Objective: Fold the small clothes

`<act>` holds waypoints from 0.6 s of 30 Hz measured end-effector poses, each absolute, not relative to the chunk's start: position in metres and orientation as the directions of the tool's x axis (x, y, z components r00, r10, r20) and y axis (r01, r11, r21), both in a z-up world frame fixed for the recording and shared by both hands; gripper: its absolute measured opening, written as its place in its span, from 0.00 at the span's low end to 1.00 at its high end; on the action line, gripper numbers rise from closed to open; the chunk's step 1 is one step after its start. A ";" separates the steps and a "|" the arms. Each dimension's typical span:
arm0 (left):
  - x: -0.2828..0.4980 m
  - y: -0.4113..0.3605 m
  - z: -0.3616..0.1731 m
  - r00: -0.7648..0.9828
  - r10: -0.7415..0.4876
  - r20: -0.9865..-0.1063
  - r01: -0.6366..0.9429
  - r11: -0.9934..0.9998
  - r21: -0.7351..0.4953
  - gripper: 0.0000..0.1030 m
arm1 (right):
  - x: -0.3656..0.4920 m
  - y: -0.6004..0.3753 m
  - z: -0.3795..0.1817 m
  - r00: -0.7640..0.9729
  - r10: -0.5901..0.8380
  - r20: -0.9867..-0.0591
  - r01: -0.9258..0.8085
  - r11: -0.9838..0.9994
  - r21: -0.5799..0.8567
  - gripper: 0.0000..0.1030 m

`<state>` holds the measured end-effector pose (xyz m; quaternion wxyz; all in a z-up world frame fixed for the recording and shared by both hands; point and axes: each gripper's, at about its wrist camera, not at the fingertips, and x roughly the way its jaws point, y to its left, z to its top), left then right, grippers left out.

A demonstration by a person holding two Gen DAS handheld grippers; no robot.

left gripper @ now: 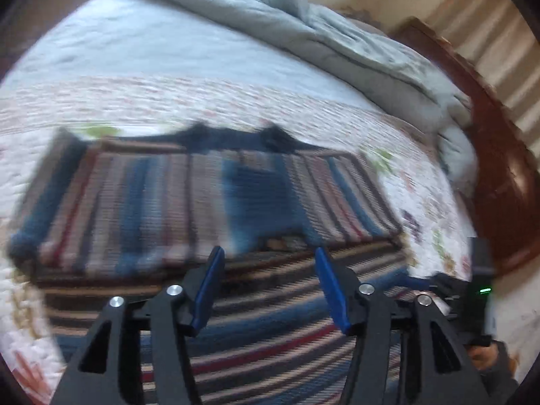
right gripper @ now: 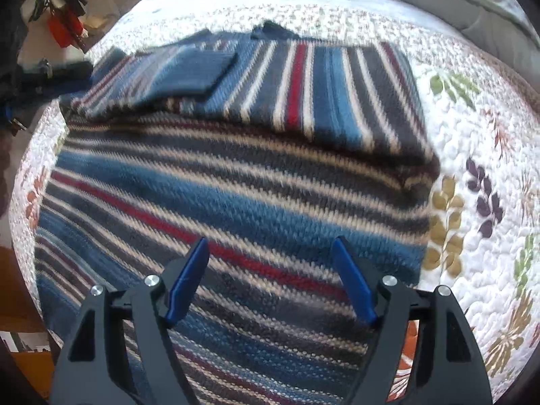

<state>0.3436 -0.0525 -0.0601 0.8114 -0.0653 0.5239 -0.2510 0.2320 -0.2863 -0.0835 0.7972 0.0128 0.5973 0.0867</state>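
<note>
1. left wrist view: heavy motion blur; left gripper (left gripper: 268,253) has its blue fingers (left gripper: 209,287) spread apart with nothing between them, so it is released; below and ahead of it lies the striped sweater (left gripper: 189,202), spread on the floral quilt (left gripper: 202,101); the sweater's upper part shows stripes running away from the camera while the part nearest runs crosswise, so a section appears already laid over the body; a dark collar edge shows at the far side; grey duvet (left gripper: 337,40) bunched at the far end of the bed, wooden bed frame (left gripper: 499,175) to the right; a black device with a green light at the right edge is probably the other tool, cannot tell for sure.

2. right wrist view: right gripper (right gripper: 270,249) also released, jaws wide, empty, hanging over the lower body of the striped sweater (right gripper: 236,202); the folded-over panel lies across the top, touching the body, with a smaller flap, likely a sleeve, on it toward the left; the quilt (right gripper: 472,135) is bare to the right of the garment.

3. step in hand, as a judgement: between folds; one fold looks set down, both tools free.

4. next move, as a judgement: each gripper needs to take a near corner or hem edge, pinch through the thick knit, then carry it up over the folded part evenly; risk is the bulky layers slipping or the flap shifting.
</note>
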 end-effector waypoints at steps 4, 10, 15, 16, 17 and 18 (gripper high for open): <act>0.355 -0.002 -0.065 0.425 -0.272 -0.863 0.188 0.960 -0.209 0.60 | 0.262 -0.272 -0.072 0.275 0.180 -0.944 -0.145 0.979 0.144 0.73; 0.376 0.043 -0.088 0.369 -0.130 -0.920 0.049 0.992 -0.120 0.60 | 0.340 -0.247 -0.086 0.175 0.235 -0.956 -0.081 0.971 0.223 0.73; 0.388 0.044 -0.106 0.330 -0.115 -0.937 0.050 0.993 -0.105 0.60 | 0.379 -0.233 -0.100 0.102 0.190 -0.977 -0.043 0.982 0.186 0.69; 0.390 0.044 -0.108 0.326 -0.124 -0.937 0.048 0.992 -0.114 0.60 | 0.384 -0.232 -0.106 0.080 0.205 -0.976 -0.025 0.979 0.204 0.67; 0.390 0.044 -0.111 0.322 -0.128 -0.938 0.048 0.992 -0.119 0.60 | 0.388 -0.232 -0.111 0.057 0.239 -0.969 -0.004 0.971 0.239 0.64; 0.391 0.043 -0.113 0.317 -0.131 -0.939 0.048 0.991 -0.122 0.60 | 0.391 -0.231 -0.114 0.047 0.266 -0.963 0.005 0.964 0.267 0.64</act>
